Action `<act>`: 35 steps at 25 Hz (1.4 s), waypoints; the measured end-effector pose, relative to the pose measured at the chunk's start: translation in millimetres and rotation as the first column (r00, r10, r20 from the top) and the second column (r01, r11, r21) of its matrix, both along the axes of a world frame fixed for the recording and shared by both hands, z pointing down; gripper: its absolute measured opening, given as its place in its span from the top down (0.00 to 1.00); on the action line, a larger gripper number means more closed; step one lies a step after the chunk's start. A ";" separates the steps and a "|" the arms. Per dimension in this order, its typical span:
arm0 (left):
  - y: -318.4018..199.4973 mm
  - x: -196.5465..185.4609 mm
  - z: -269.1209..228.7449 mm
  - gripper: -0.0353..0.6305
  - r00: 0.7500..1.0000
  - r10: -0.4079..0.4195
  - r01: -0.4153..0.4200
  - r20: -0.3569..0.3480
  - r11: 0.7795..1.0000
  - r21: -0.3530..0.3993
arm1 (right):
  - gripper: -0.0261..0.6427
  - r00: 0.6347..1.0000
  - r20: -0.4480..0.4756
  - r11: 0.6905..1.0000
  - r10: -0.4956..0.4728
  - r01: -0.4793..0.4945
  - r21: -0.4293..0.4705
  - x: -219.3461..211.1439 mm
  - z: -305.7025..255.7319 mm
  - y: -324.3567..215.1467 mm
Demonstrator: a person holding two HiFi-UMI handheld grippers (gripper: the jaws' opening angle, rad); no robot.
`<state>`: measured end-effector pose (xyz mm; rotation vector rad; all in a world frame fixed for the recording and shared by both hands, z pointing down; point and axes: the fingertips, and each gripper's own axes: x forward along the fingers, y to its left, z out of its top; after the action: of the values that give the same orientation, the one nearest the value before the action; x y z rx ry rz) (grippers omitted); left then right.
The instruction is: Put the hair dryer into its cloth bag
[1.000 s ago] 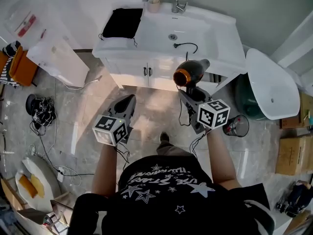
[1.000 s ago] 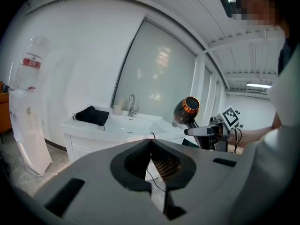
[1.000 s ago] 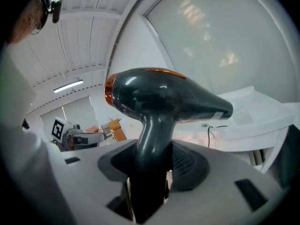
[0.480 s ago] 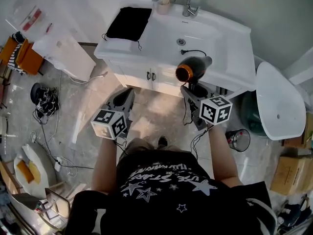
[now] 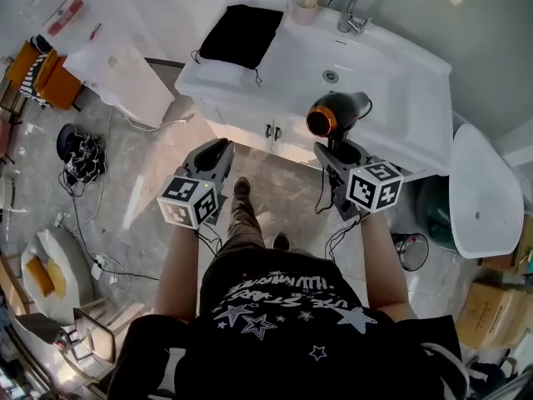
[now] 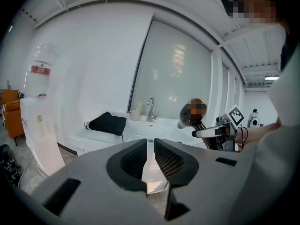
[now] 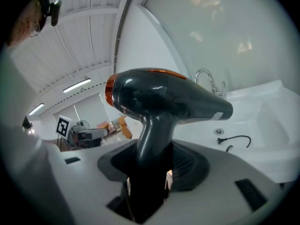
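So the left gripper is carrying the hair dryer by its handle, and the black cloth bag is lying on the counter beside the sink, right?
Not the left. The right gripper is carrying the hair dryer by its handle, as the right gripper view shows; the left gripper has nothing between its opening fingers. The black cloth bag does lie on the counter beside the sink.
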<state>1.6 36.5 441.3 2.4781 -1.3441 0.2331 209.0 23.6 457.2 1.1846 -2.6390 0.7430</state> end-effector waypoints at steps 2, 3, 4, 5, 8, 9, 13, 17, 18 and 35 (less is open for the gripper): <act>-15.7 -8.1 3.3 0.84 1.000 0.005 -0.005 0.005 1.000 0.001 | 0.67 1.000 -0.011 1.000 -0.007 0.007 0.000 -11.3 1.1 -11.2; -24.2 -12.8 4.1 0.83 1.000 0.009 -0.009 0.009 1.000 0.003 | 0.67 1.000 -0.016 1.000 -0.011 0.011 -0.001 -17.5 1.5 -17.8; -33.0 -18.0 4.3 0.83 1.000 0.013 -0.013 0.014 1.000 0.006 | 0.67 1.000 -0.021 1.000 -0.013 0.013 -0.003 -23.7 1.8 -25.0; -42.1 -23.4 4.2 0.82 1.000 0.017 -0.017 0.022 1.000 0.010 | 0.67 1.000 -0.024 1.000 -0.015 0.015 -0.005 -29.9 2.1 -32.8; -71.8 -41.5 4.4 0.76 0.998 0.027 -0.028 0.056 0.999 0.021 | 0.67 0.999 -0.027 1.000 -0.021 0.021 -0.006 -47.3 1.7 -59.0; -82.6 -47.7 4.5 0.75 0.997 0.030 -0.032 0.068 0.999 0.026 | 0.67 0.999 -0.027 1.000 -0.023 0.023 -0.005 -53.0 1.1 -68.4; -128.8 -72.5 4.9 0.67 0.992 0.043 -0.048 0.116 0.998 0.039 | 0.67 0.999 -0.027 1.000 -0.026 0.026 -0.003 -75.8 -2.7 -106.6; -173.4 -93.0 10.6 0.65 0.985 0.066 -0.072 0.157 0.997 0.036 | 0.67 0.999 -0.031 0.999 -0.024 0.023 -0.029 -95.2 2.3 -139.0; -183.4 -97.0 13.4 0.65 0.981 0.077 -0.084 0.176 0.996 0.032 | 0.67 0.999 -0.038 0.999 -0.024 0.023 -0.042 -98.9 5.1 -145.1; -324.6 -131.8 89.0 0.63 0.745 0.309 -0.354 0.591 0.934 -0.042 | 0.67 0.995 -0.059 0.988 0.078 -0.085 -0.128 -139.1 24.5 -223.8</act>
<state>-130.3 -288.1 530.3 2.8211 -1.0870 1.1471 69.9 -200.3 481.7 1.2644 -2.4701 0.8706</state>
